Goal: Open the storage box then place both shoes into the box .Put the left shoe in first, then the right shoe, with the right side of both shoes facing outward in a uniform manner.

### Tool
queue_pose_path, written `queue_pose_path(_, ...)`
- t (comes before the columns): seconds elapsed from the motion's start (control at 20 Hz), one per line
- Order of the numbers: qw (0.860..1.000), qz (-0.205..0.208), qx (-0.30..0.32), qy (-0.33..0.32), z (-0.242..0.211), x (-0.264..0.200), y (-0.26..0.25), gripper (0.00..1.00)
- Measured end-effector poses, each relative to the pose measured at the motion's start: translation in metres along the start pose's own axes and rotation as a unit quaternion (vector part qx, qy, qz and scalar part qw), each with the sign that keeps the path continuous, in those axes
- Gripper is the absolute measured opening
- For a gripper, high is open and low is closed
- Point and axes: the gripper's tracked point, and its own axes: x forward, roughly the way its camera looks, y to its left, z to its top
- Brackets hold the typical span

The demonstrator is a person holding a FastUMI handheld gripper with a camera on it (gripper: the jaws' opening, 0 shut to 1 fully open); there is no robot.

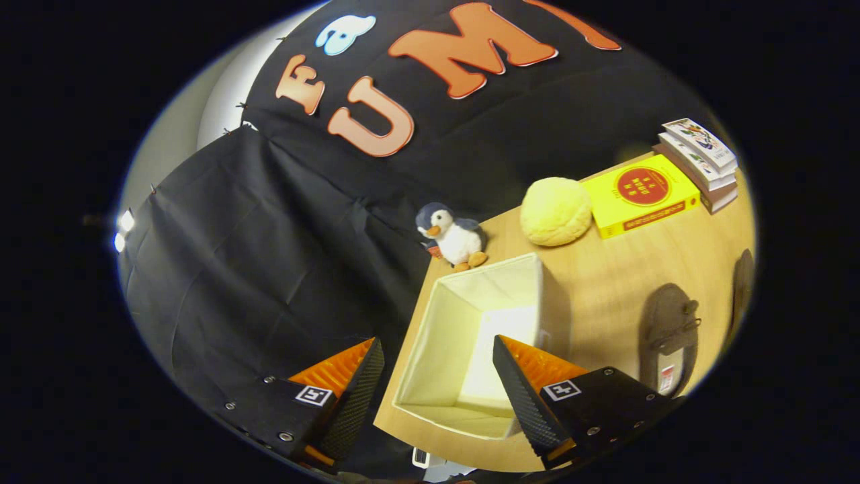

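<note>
Box (470,336) stands open and empty; gripper (437,376) hovers above it, fingers wide apart, holding nothing; next step likely: grasp left shoe (668,336) beside box.

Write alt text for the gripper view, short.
The open gripper hovers over an open, empty cream storage box on a wooden table. A dark shoe lies beside the box; beyond it sit a penguin plush, a yellow round plush, a yellow book and stacked books.
</note>
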Motion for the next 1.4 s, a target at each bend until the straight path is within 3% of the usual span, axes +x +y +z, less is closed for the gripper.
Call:
queue_pose_path(0.5, 0.99, -0.136, 0.0, -0.024, -0.007, -0.072, -0.148, 0.98)
queue_pose_path(0.9, 0.968, -0.242, -0.07, -0.004, -0.031, -0.08, -0.232, 0.98)
queue_pose_path(1.15, 0.955, -0.278, -0.106, 0.019, -0.05, -0.068, -0.264, 0.97)
queue_pose_path(1.35, 0.95, -0.295, -0.102, 0.031, -0.066, -0.057, -0.28, 0.83)
queue_pose_path(1.4, 0.948, -0.299, -0.103, 0.032, -0.068, -0.055, -0.283, 0.76)
